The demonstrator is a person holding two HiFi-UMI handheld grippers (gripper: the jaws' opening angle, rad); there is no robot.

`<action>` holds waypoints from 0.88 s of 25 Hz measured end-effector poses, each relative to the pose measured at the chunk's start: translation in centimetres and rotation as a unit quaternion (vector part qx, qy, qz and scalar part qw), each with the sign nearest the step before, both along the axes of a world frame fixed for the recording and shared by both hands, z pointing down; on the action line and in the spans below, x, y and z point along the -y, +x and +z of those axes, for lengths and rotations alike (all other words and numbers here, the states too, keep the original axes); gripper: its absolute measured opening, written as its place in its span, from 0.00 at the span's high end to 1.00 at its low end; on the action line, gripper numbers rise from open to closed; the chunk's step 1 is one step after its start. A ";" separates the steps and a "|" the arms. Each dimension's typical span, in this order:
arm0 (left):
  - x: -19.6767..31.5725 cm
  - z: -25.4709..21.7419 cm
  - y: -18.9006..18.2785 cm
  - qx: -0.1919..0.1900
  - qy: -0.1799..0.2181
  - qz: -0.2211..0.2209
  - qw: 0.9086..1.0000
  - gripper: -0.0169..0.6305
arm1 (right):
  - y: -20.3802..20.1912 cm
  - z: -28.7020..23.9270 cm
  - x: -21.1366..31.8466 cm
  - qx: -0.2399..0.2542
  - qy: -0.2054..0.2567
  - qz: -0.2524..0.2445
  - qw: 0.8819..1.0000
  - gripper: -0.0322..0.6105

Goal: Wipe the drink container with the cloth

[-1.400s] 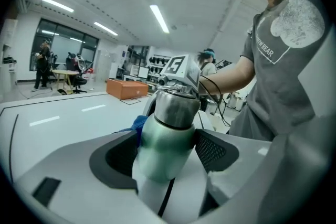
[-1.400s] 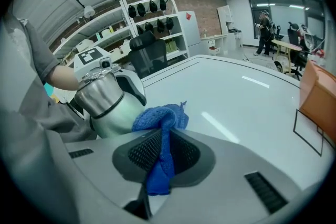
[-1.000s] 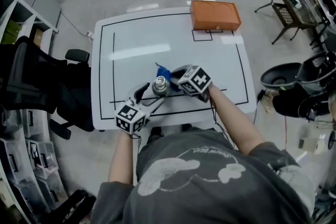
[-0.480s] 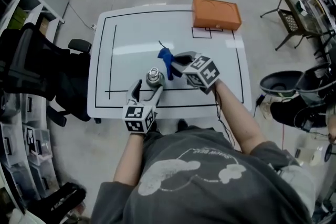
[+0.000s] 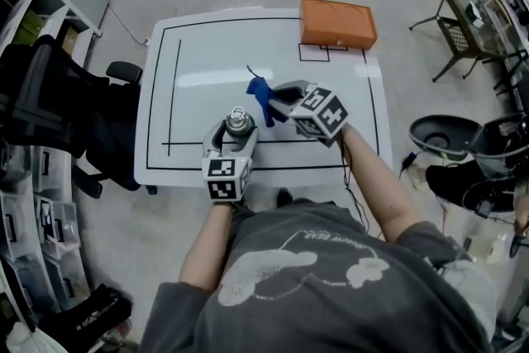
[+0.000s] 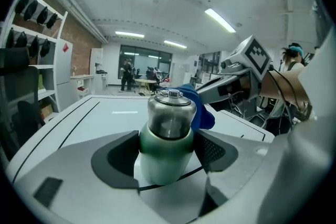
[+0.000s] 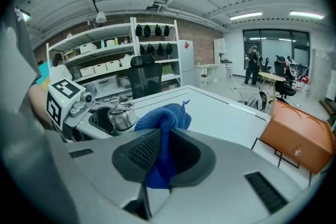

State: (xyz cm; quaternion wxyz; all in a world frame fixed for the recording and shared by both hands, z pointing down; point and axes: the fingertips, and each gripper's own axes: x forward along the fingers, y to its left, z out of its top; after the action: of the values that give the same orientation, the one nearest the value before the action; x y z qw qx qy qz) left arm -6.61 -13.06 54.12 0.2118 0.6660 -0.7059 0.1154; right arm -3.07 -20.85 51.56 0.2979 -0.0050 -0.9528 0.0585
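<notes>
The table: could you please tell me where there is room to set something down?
Bare: the table left of the bottle, and the far middle beside the orange box. Crowded: the near centre, where the left gripper clamps the bottle and the right gripper holds the cloth.

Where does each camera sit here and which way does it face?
Head view: on the person's head, looking steeply down at the white table; shows torso, forearms, left gripper, right gripper.
Left gripper view: on the left gripper, looking along its fingers, shut on the bottle, toward windows.
Right gripper view: on the right gripper, looking along its fingers, shut on the cloth, toward shelves.
Shared: bottle and cloth in all three.
</notes>
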 end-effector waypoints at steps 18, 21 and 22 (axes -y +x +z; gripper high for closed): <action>-1.3 0.7 0.3 -0.002 0.001 0.393 0.919 0.47 | -6.4 1.5 -5.1 -0.042 -0.042 -0.202 0.977 0.88; -1.6 0.6 0.0 0.000 0.000 0.426 0.905 0.47 | -7.3 2.5 -5.0 -0.065 -0.045 -0.197 0.977 0.88; -1.7 0.6 0.0 0.001 0.001 0.434 0.901 0.47 | -7.5 2.9 -5.0 -0.072 -0.048 -0.195 0.977 0.88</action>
State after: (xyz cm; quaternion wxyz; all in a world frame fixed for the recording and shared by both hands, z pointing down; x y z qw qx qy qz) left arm -6.59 -11.40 54.75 0.1394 0.9064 -0.3474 0.1956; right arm -10.55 -15.82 54.50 0.3710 -0.2008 -0.9056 0.0452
